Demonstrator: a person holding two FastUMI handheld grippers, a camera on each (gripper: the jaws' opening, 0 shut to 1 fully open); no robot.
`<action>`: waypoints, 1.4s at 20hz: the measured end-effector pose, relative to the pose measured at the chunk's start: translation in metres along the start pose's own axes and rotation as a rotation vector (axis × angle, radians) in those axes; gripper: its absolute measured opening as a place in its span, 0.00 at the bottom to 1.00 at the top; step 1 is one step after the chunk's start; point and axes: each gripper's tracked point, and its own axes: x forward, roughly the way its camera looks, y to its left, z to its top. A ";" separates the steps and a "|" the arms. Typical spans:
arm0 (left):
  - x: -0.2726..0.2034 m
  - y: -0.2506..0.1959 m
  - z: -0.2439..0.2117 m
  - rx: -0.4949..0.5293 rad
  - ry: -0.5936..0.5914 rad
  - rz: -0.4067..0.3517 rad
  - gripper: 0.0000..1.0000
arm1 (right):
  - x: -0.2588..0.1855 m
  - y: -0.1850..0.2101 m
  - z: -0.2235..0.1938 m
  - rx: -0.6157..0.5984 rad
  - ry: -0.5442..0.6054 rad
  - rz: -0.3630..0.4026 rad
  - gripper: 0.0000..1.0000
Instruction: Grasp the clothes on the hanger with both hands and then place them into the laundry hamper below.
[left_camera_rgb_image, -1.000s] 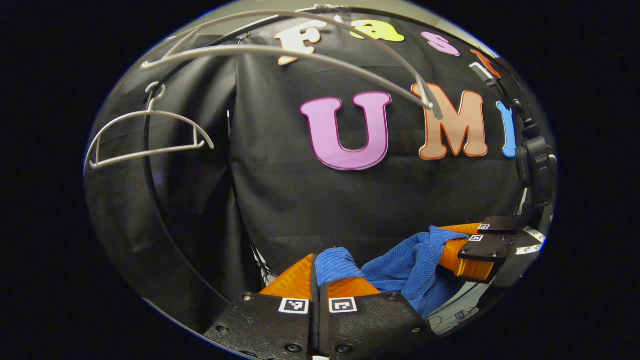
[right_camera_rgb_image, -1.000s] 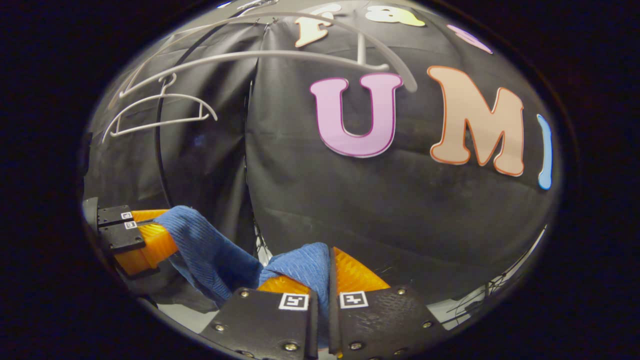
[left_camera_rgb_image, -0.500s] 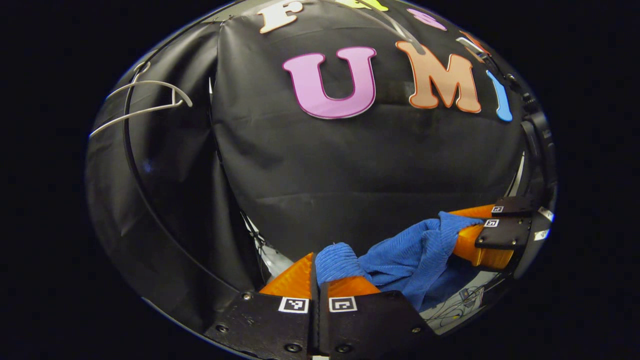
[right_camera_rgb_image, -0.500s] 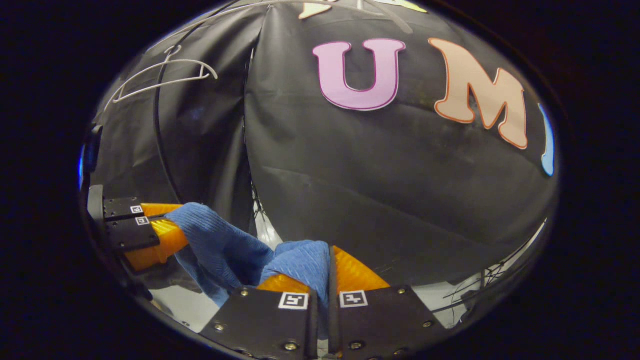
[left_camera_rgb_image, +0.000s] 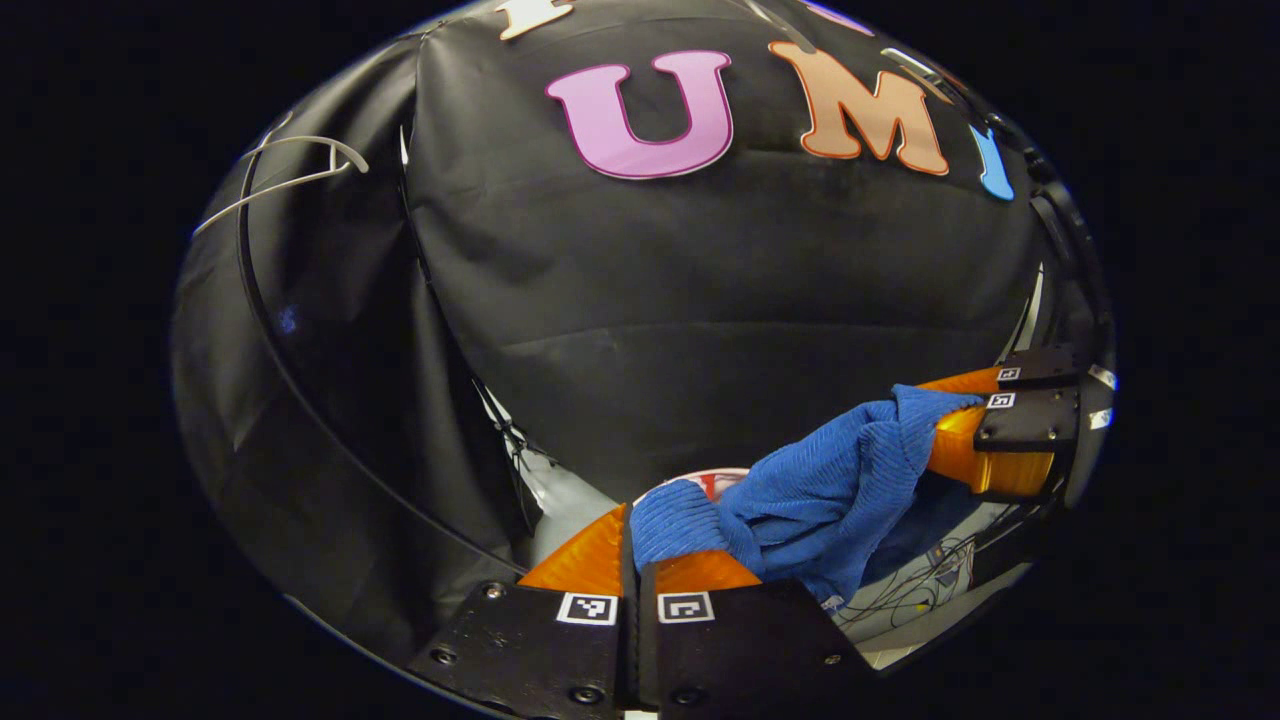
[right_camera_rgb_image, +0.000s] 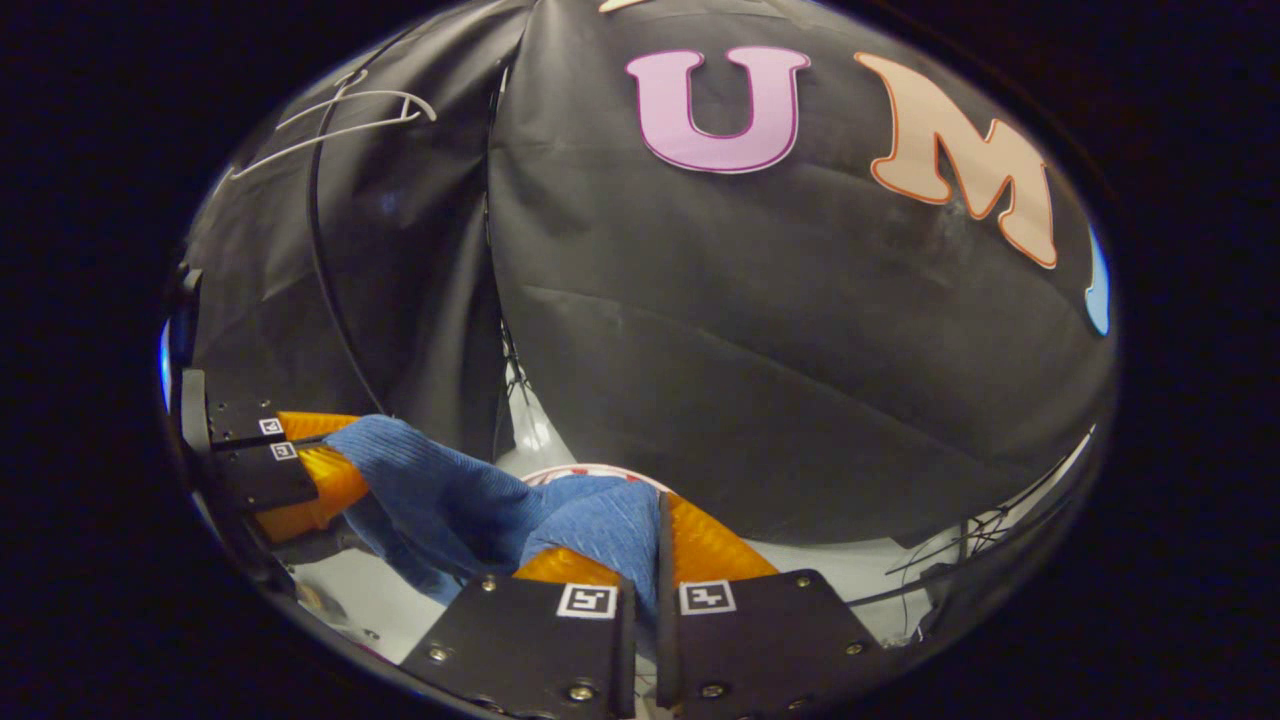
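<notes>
Carry step: left gripper (left_camera_rgb_image: 636, 545) and right gripper (right_camera_rgb_image: 655, 540) each clamped on blue knit garment (left_camera_rgb_image: 820, 495), off the hanger (left_camera_rgb_image: 290, 170); next, I judged, lowering it into the hamper.

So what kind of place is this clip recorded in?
Likely a staged recording booth, not a home: black cloth wall, a bare white hanger at upper left, loose cables on a pale floor.

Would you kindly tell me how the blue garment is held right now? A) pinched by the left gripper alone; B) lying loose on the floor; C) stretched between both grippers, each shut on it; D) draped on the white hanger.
C: the blue garment spans from the left gripper to the right gripper, both clamped on it.
</notes>
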 end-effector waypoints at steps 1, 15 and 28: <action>0.000 0.000 -0.006 0.007 0.013 0.002 0.01 | 0.000 0.000 0.000 -0.001 0.010 0.001 0.09; 0.004 0.004 -0.057 0.020 0.151 0.008 0.03 | -0.003 0.000 -0.013 -0.003 0.107 0.010 0.09; 0.004 0.002 -0.053 0.048 0.151 0.001 0.18 | -0.008 -0.002 0.006 -0.004 0.087 0.033 0.12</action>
